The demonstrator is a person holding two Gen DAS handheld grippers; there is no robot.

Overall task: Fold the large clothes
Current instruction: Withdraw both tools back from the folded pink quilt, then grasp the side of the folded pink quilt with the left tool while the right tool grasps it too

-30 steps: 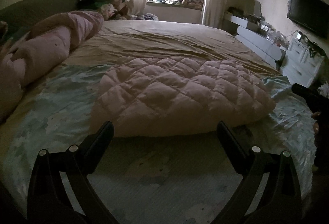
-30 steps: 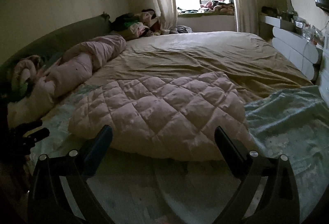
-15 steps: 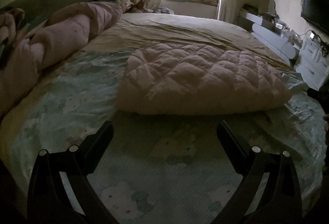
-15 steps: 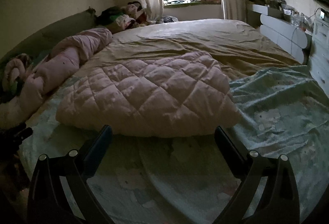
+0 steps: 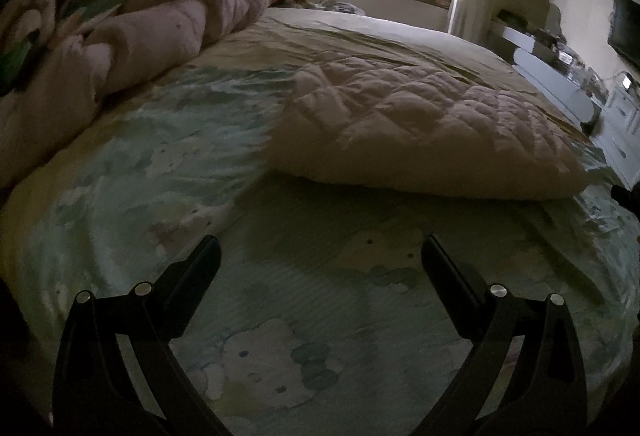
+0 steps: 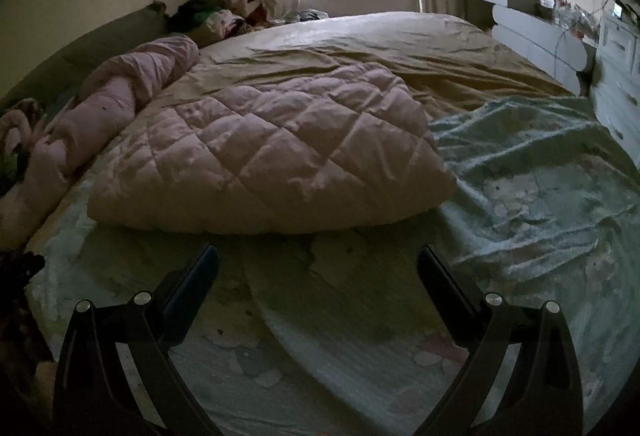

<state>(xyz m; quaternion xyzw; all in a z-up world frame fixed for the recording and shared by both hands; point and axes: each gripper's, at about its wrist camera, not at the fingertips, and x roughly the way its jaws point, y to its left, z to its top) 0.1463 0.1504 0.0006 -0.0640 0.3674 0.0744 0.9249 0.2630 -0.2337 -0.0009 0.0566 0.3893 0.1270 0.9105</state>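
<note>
So the bed (image 6: 460,48) takes up pretty much the whole view in both cams, with a tan sheet (image 6: 400,48) over the far half and a pale green cartoon-print blanket (image 6: 532,196) spread over the near half, kinda wrinkled on the right side. Sitting in the middle of the bed is the quilted pinkish garment (image 6: 276,160), puffy and folded over into a thick pad, its near edge resting on the green blanket and its far part on the tan sheet. Along the left edge of the bed there's a long rolled-up pink comforter (image 5: 160,32), well apart from the quilted piece. Left tool (image 5: 320,256) is spread wide open with nothing between its fingers, hanging over the green blanket just short of the garment's near edge. Right tool (image 6: 318,256) is the same deal, released and empty, also near that front edge but not touching it.
</note>
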